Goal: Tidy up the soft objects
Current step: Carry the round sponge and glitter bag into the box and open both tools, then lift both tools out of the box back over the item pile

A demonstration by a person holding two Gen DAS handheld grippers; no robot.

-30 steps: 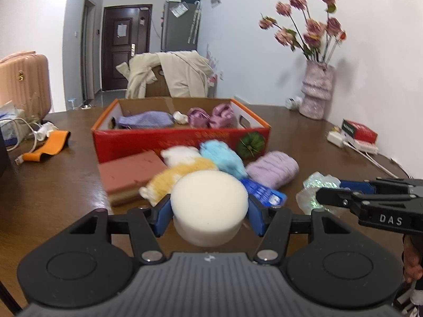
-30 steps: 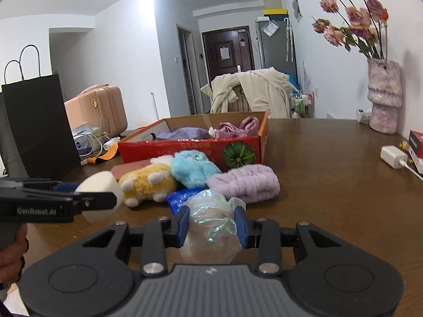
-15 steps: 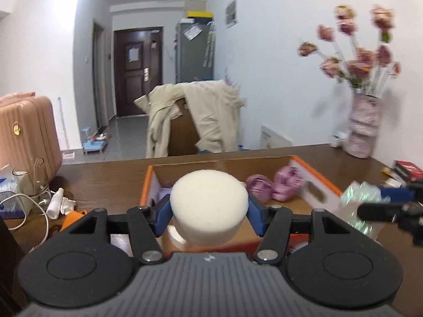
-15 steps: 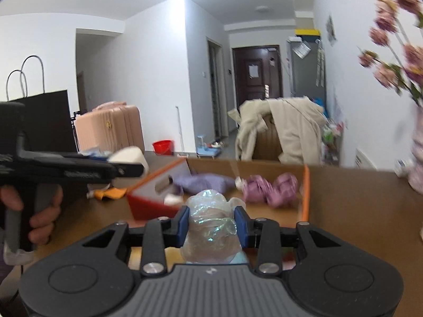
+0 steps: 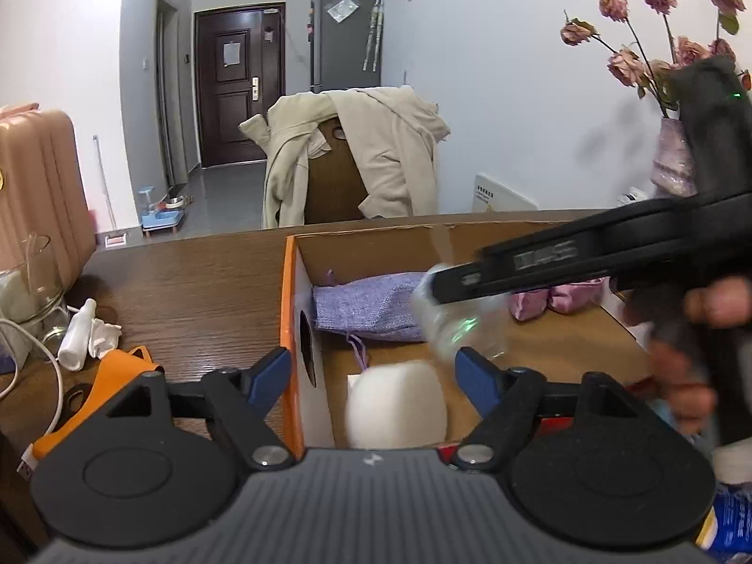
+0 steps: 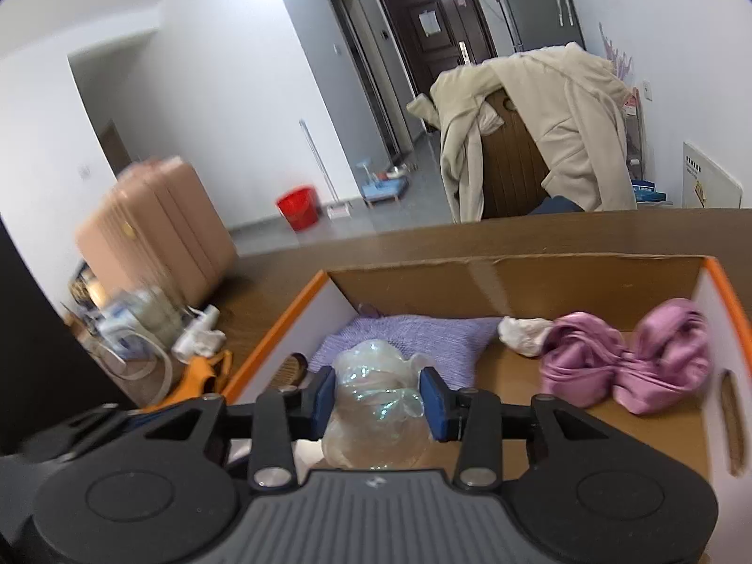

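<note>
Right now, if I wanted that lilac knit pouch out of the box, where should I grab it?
Probably the lilac knit pouch at its right end, claw coming from above: it lies flat against the box back wall, that end bare.

A dark wooden table (image 5: 197,277) carries an open cardboard box (image 5: 289,310) with orange rims, standing on its right part in the left wrist view. On the bare wood left of the box lie an orange strap (image 5: 117,371), a small white bottle (image 5: 77,329) with a crumpled white cloth (image 5: 105,336) just beside it, a glass jar (image 5: 33,282) and a white cable (image 5: 42,376). A blue packet (image 5: 731,524) shows at the table's near right edge.
</note>
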